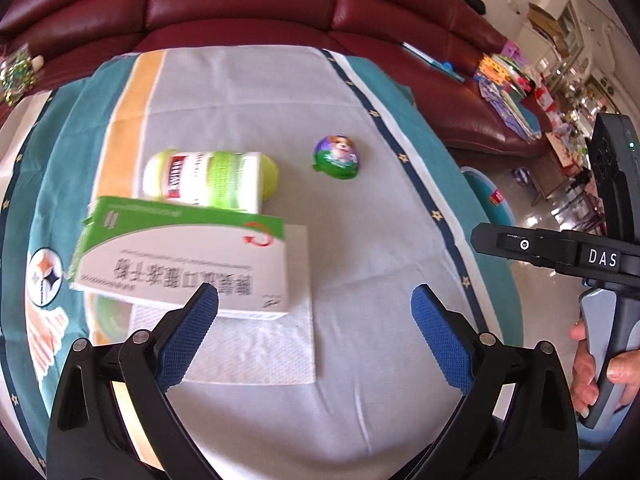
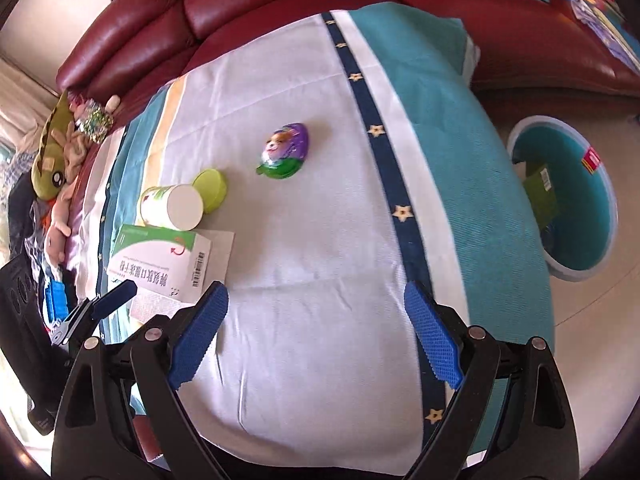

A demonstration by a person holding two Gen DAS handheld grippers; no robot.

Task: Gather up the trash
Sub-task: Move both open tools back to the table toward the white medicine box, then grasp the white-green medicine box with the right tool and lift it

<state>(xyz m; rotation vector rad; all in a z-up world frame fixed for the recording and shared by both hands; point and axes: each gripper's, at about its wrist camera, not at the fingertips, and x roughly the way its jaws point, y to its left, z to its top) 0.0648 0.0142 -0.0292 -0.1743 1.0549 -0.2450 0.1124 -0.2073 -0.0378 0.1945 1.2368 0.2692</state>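
On the cloth-covered table lie a green and white medicine box point(image 1: 184, 264) point(image 2: 160, 262) resting on a white paper napkin point(image 1: 264, 344) point(image 2: 218, 248), a white bottle with a green lid point(image 1: 208, 180) point(image 2: 180, 204) on its side, and a purple and green egg-shaped wrapper point(image 1: 338, 157) point(image 2: 285, 152). My left gripper point(image 1: 315, 300) is open and empty, its left finger over the box's near edge. My right gripper point(image 2: 316, 298) is open and empty above bare cloth, short of the egg. The right gripper's body point(image 1: 560, 256) shows at the right in the left wrist view.
A teal bin point(image 2: 576, 200) point(image 1: 488, 196) holding some trash stands on the floor right of the table. A dark red leather sofa point(image 1: 248, 4) point(image 2: 256, 4) runs behind the table. Plush toys point(image 2: 56, 160) lie at the left. Books and clutter point(image 1: 516, 92) lie at the right.
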